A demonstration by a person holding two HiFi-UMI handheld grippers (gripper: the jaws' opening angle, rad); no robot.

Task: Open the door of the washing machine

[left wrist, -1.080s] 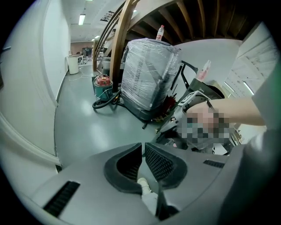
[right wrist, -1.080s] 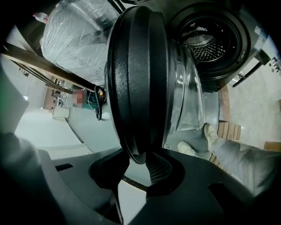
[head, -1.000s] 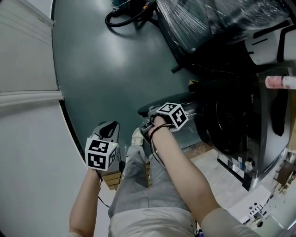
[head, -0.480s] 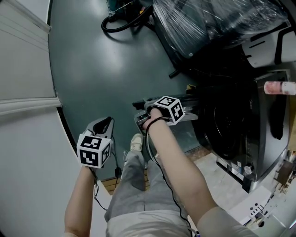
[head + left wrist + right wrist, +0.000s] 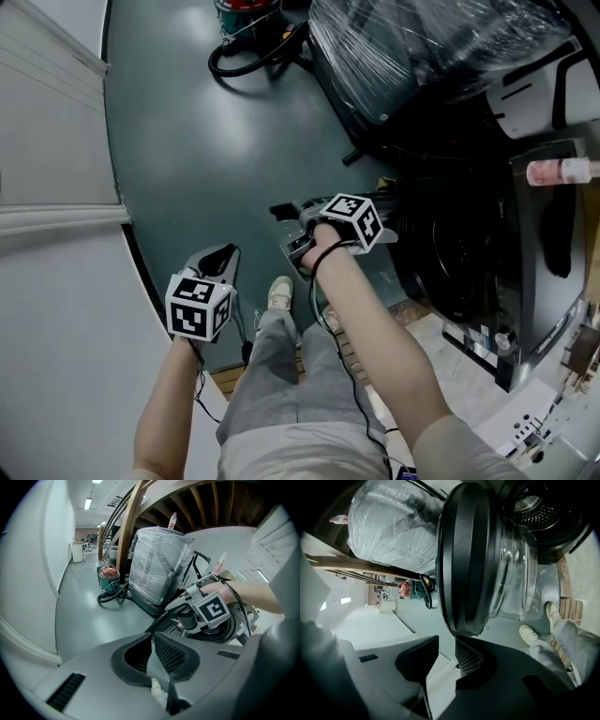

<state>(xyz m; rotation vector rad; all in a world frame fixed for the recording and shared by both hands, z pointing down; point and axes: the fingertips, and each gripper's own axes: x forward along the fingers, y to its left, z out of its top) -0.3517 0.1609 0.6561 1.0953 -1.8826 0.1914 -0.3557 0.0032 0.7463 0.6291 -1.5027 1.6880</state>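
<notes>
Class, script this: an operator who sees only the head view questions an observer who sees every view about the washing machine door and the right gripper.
Operator: Is the door open? It is all dark here.
Observer: Yes. The right gripper view shows it edge-on, swung clear of the drum.
Operator: Does the right gripper hold it?
Observer: No. Its jaws are closing with nothing between them; the door's rim lies just beyond their tips.

The head view looks steeply down at the floor (image 5: pixel 216 141). The left gripper view looks across it. The right gripper view is close to the door (image 5: pixel 468 555), maybe nearly touching. All show the wrapped bundle (image 5: pixel 157 559).
</notes>
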